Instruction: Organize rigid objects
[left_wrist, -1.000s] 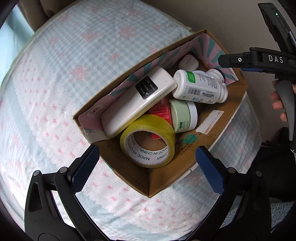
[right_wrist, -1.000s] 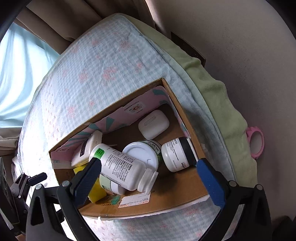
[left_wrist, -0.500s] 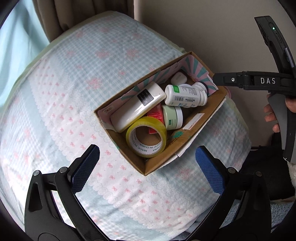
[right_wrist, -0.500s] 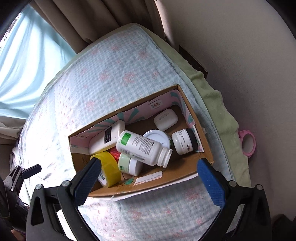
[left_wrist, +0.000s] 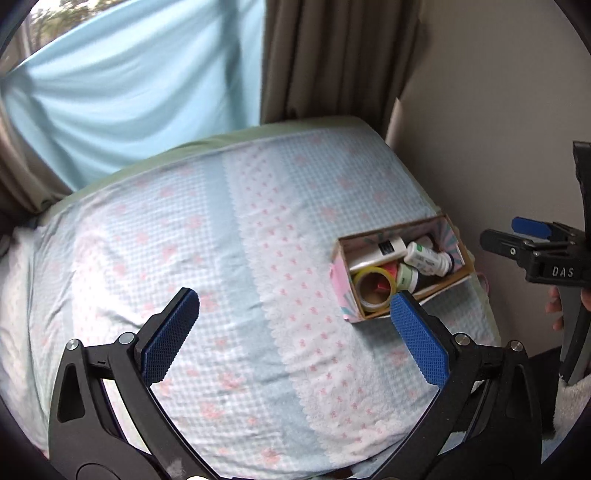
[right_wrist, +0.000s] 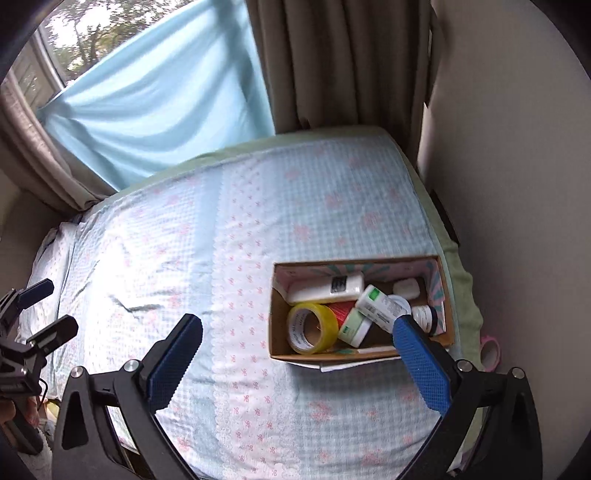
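Observation:
A cardboard box (right_wrist: 280, 354) (left_wrist: 373, 314) sits on the bed near its right edge. Inside lie a yellow tape roll (right_wrist: 312, 326) (left_wrist: 371, 286), a long white bottle (right_wrist: 325, 288) (left_wrist: 376, 251), a white pill bottle with a green label (right_wrist: 376, 304) (left_wrist: 424, 256), a green-labelled jar (right_wrist: 354, 326), a white case (right_wrist: 405, 287) and a dark-capped jar (right_wrist: 424, 317). My left gripper (left_wrist: 291, 325) is open and empty, high above the bed, left of the box. My right gripper (right_wrist: 299, 350) is open and empty, also well above the box.
The bed has a light blue checked cover with pink bows (left_wrist: 221, 240) (right_wrist: 184, 258). Curtains (right_wrist: 332, 59) and a blue sheet (right_wrist: 159, 99) hang behind it. A wall (right_wrist: 517, 184) stands right of the bed. A pink ring (right_wrist: 491, 349) lies beside the bed's right edge.
Both grippers have pulled back and up from the box, so it looks much smaller and the whole bed and curtains show. Both stay open. The box's contents have not moved.

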